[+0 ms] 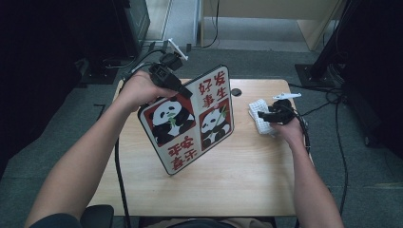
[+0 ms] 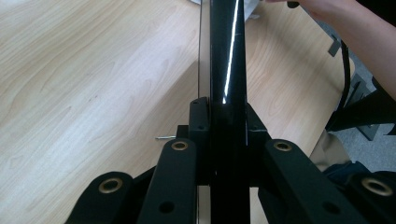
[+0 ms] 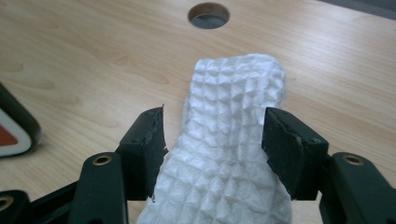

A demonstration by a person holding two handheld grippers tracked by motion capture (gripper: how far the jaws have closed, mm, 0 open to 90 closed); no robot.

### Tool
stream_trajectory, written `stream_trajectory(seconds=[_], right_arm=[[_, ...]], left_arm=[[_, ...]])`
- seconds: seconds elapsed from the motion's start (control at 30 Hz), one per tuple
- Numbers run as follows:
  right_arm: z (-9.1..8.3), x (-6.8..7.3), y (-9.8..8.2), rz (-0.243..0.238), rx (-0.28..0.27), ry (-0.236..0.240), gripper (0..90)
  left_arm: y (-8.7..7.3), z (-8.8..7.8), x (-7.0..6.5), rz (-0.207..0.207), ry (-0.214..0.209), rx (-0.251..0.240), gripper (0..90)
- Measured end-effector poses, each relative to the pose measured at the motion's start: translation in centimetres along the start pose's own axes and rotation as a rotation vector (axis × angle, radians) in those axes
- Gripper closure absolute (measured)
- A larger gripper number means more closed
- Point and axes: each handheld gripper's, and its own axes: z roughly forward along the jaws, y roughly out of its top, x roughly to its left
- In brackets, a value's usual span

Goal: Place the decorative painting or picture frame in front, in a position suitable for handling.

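Left gripper (image 1: 186,91): pinches the glossy panda board's (image 1: 190,118) top edge.
Right gripper (image 3: 212,135): jaws spread around the waffle-textured white cloth (image 3: 233,140), right of board.

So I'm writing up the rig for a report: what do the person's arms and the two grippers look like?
Both forearms are bare, no sleeves in view. The left gripper and right gripper are black, with linked jaw arms showing brass-coloured pivot rings and squared black pads. Each carries a pale three-cornered plate on top, and a black cable trails from the left one.
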Motion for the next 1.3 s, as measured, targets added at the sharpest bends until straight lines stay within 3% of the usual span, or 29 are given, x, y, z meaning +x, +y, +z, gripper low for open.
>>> stream_trajectory(seconds=[0.2,0.3,0.43,0.6,0.77,1.03,1.2,1.3], right_arm=[[-0.3,-1.0,-0.1,0.048,-0.021,-0.017,40.3],[0.3,-1.4,-0.3,0.065,-0.009,-0.019,41.8],[1.5,-1.5,-0.5,0.076,0.025,-0.012,43.9],[2.5,-1.7,-0.7,0.075,0.059,0.016,49.8],[3.2,-1.8,-0.9,0.083,0.092,0.039,63.2],[3.1,-2.1,-1.0,0.105,0.114,0.064,78.3],[2.7,-1.9,-0.6,0.108,0.131,0.072,79.6],[2.0,-1.7,-0.2,0.097,0.155,0.065,79.7]], left_arm=[[0.1,0.0,0.5,-0.005,-0.006,-0.002,78.9],[0.1,-0.1,0.8,-0.018,-0.033,-0.025,76.5],[0.2,0.0,1.0,-0.024,-0.028,-0.016,72.4],[0.2,-0.1,1.1,-0.024,-0.015,-0.022,65.0],[0.0,-0.4,1.0,-0.018,-0.007,-0.031,58.2],[-1.2,-1.3,1.3,0.007,0.007,-0.083,48.3],[-1.9,-2.0,1.5,0.02,0.011,-0.098,44.8],[-2.8,-2.6,1.5,0.027,0.011,-0.134,42.0]])
